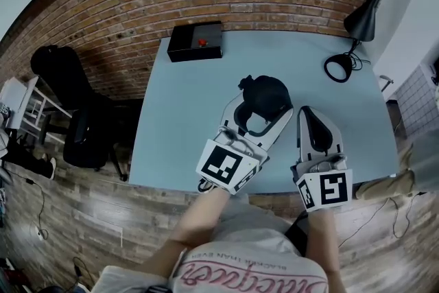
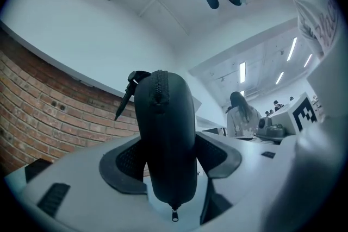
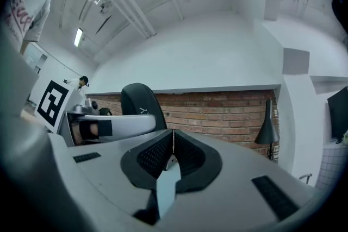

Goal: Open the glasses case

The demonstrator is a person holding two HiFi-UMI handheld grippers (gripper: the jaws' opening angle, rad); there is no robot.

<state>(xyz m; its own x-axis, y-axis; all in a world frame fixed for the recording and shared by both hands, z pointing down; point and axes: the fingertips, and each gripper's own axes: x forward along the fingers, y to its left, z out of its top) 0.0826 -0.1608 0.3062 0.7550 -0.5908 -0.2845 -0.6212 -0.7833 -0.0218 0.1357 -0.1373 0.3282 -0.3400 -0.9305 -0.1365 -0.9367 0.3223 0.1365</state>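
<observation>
Glasses case (image 1: pixel 266 96): black zipped shell, shut. It sits at the centre of the head view over the pale bench (image 1: pixel 178 134), held edge-up in the left gripper (image 2: pixel 173 157), whose jaws are spread wide and pinch its two broad sides. Judged light, stiff enough to bear the pinch, with a grippy fabric skin. Zip teeth run over the crest, and the pull tab (image 2: pixel 126 96) at upper left is the likely place to take hold. Right gripper (image 3: pixel 173 141), at the right: jaws pressed together, empty.

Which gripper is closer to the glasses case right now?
Left. The left gripper has its jaws closed on the glasses case, which stands between its pads. The right gripper, shut and empty, is beside the case on its right, not touching it.
</observation>
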